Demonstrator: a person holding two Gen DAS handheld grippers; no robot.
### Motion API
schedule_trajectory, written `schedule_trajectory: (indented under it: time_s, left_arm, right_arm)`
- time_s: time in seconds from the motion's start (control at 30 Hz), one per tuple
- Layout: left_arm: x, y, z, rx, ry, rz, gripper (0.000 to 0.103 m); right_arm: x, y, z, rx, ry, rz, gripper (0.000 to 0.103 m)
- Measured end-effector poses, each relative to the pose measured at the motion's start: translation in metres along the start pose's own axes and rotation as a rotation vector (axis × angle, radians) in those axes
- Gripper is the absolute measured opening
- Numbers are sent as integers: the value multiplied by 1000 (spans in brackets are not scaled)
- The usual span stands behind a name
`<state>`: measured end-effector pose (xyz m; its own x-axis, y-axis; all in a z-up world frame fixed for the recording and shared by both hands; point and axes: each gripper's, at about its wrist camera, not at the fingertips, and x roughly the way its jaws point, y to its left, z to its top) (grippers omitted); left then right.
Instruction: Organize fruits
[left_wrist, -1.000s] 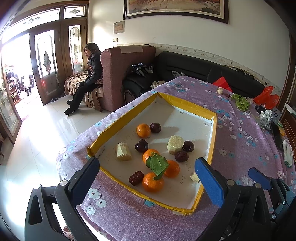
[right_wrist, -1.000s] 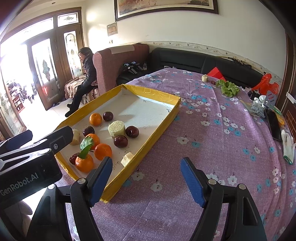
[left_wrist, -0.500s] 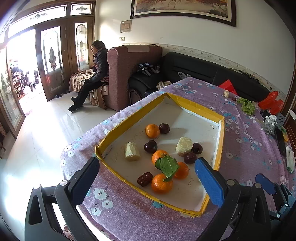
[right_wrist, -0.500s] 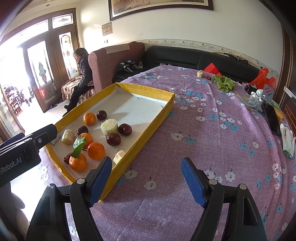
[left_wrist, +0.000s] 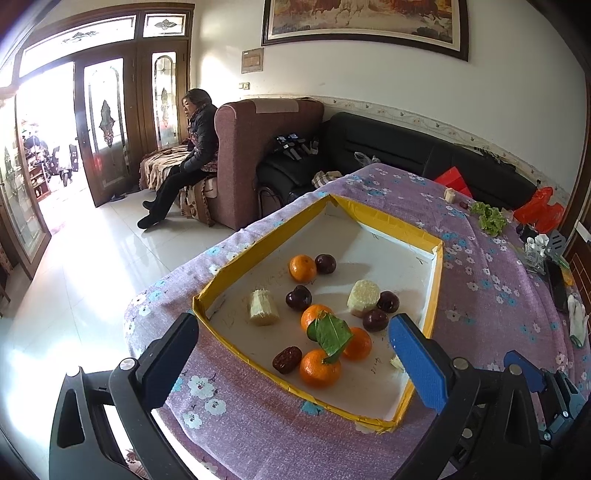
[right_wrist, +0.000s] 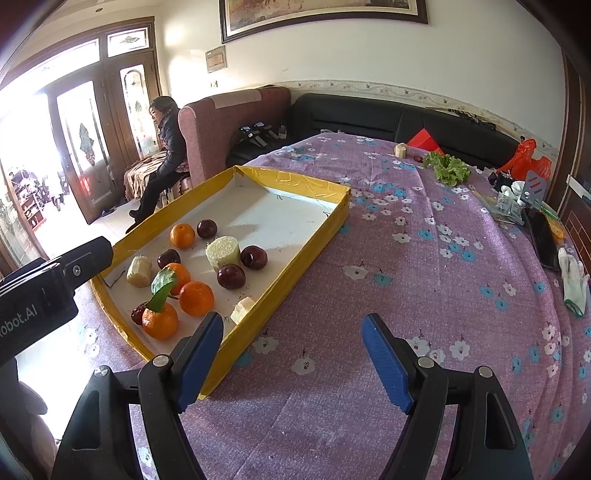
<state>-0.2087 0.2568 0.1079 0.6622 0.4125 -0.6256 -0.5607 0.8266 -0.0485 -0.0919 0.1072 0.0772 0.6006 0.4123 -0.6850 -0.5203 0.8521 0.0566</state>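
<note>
A yellow-rimmed white tray (left_wrist: 436, 280) (right_wrist: 317, 236) lies on the purple flowered tablecloth. It holds several oranges, one with a green leaf (left_wrist: 320, 368) (right_wrist: 160, 320), several dark red fruits (left_wrist: 298, 297) (right_wrist: 231, 276), a wrinkled date (left_wrist: 287, 359), and pale cut cane pieces (left_wrist: 263, 313) (right_wrist: 222, 252). My left gripper (left_wrist: 295, 354) is open and empty, above the tray's near edge. My right gripper (right_wrist: 293, 354) is open and empty, over the cloth to the right of the tray. The left gripper's body (right_wrist: 48, 291) shows in the right wrist view.
Lettuce (right_wrist: 447, 169), a small pale piece (right_wrist: 400, 150), a red bag (right_wrist: 524, 160), a dark phone (right_wrist: 543, 240) and a white glove (right_wrist: 574, 280) lie on the table's far and right side. A person (left_wrist: 184, 158) sits on a sofa beyond the table.
Both grippers have pulled back and up a little, so the tray sits slightly farther away in both views. Both stay open. The fruits have not moved.
</note>
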Motion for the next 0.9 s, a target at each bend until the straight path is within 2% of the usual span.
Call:
schedule_trajectory:
  time_s: [0.9]
  left_arm:
    - [-2,-3,1,6,13,-26,103]
  right_arm:
    - [-5,13,0,-38,-16,-12,85]
